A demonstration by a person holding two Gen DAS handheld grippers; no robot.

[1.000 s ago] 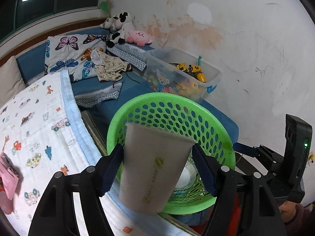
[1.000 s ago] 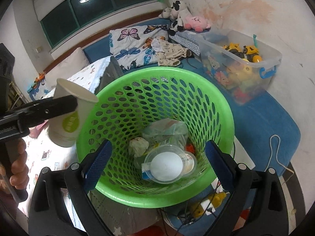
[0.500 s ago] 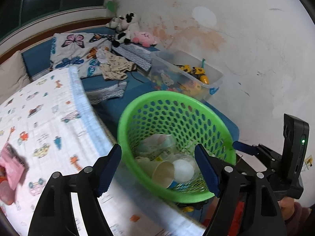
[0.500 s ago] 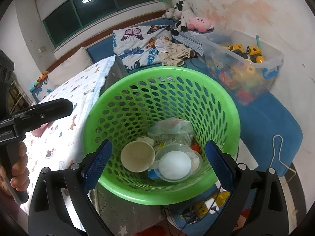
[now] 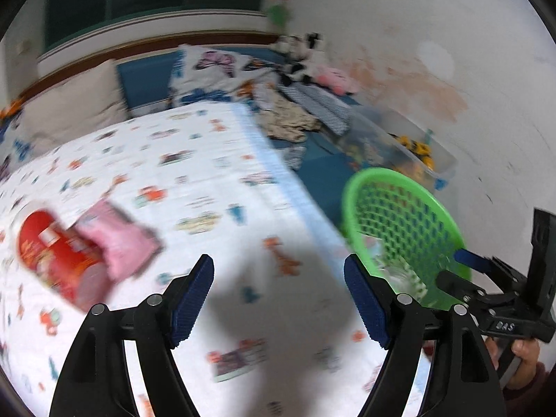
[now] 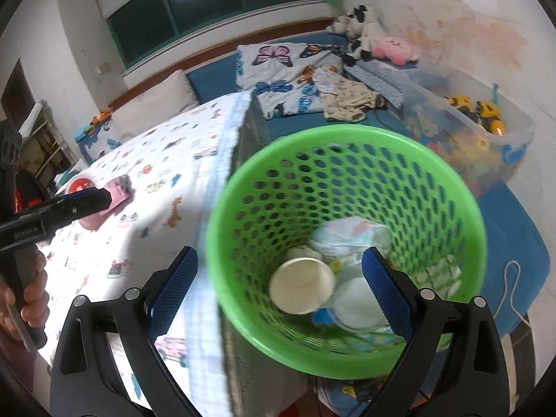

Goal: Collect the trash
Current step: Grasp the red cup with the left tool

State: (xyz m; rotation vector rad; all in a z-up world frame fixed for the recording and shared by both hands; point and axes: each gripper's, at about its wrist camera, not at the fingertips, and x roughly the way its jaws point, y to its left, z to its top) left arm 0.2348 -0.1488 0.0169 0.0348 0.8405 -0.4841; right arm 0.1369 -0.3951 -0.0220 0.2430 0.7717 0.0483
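Observation:
A green basket [image 6: 347, 146] sits beside the table and holds the white paper cup [image 6: 301, 285], a lidded tub [image 6: 358, 304] and crumpled wrappers. It also shows at the right of the left wrist view [image 5: 406, 187]. My left gripper [image 5: 278, 299] is open and empty above the patterned tablecloth [image 5: 208, 180]. A red can [image 5: 59, 260] and a pink packet [image 5: 118, 239] lie on the cloth to its left. My right gripper [image 6: 279, 288] is open; one finger [image 6: 389, 292] is inside the basket, the other outside its near rim.
A clear toy box [image 6: 479, 128] stands behind the basket by the stained wall. A blue mat with butterfly pillows [image 6: 278, 66], clothes and plush toys [image 6: 365, 31] lies beyond. A white cord [image 6: 510, 288] lies on the mat right of the basket.
My left gripper let the paper cup drop into the basket, then swung left over the table toward the can and packet. My right gripper stayed at the basket.

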